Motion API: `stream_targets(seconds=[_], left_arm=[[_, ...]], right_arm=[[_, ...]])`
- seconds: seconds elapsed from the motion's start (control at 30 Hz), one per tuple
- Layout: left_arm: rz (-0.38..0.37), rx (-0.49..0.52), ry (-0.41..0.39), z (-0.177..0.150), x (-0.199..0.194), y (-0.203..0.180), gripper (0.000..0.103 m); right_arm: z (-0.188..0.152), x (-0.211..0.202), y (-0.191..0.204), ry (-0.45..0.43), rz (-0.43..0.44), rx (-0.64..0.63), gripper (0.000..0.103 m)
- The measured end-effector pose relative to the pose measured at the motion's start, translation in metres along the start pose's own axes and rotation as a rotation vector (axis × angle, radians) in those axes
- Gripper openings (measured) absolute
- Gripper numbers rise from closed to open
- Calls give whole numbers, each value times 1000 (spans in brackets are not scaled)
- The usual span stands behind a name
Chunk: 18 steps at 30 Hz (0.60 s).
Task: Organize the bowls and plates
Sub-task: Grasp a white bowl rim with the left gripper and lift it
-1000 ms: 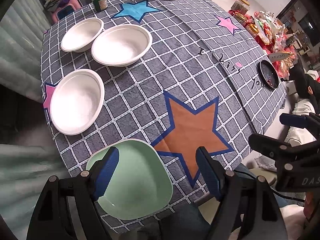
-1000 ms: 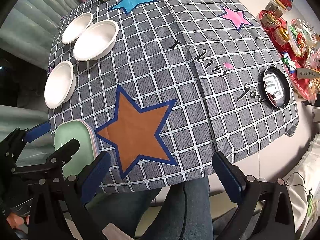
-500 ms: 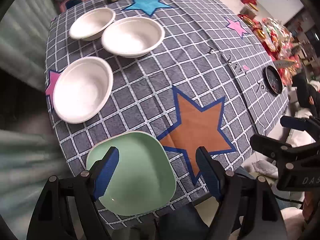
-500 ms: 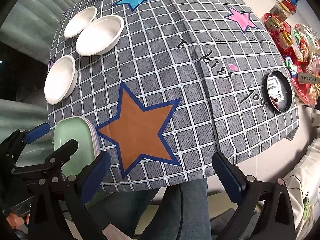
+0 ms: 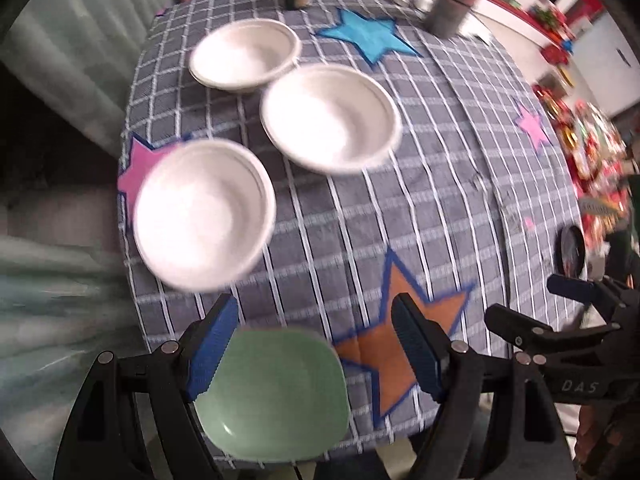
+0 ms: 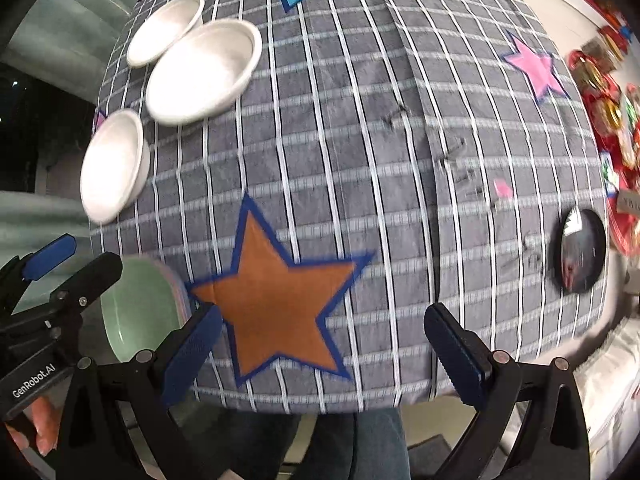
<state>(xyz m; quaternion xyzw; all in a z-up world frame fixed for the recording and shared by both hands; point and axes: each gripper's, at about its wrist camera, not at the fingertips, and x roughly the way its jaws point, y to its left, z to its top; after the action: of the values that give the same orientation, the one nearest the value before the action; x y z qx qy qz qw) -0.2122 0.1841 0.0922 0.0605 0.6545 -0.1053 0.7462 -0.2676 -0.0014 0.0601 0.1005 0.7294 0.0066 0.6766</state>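
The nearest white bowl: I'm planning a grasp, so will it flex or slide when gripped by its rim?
The nearest white round bowl looks thin-walled, disposable, probably light; its rim may flex. On the grey checked tablecloth it may slide if pushed.

"GenRobot.AI" can be read in white on the black body of the left gripper [image 6: 52,276], as caught by the right wrist camera. "DAS" is printed on the right gripper [image 5: 576,308] body in the left wrist view, cut off there. Dark script is stitched on the checked tablecloth [image 6: 360,140], but it's too smeared to be read. A sign [image 6: 628,200] at the far right edge can't be made out either.
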Motion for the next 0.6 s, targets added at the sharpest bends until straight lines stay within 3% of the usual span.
stream_targets(seconds=[0.37, 0.6], left_arm=[[132, -183, -23, 97, 35, 29, 82], [163, -199, 11, 131, 71, 37, 82]], right_arm=[[124, 16, 2, -21, 51, -69, 102], [173, 48, 7, 10, 78, -77, 102]])
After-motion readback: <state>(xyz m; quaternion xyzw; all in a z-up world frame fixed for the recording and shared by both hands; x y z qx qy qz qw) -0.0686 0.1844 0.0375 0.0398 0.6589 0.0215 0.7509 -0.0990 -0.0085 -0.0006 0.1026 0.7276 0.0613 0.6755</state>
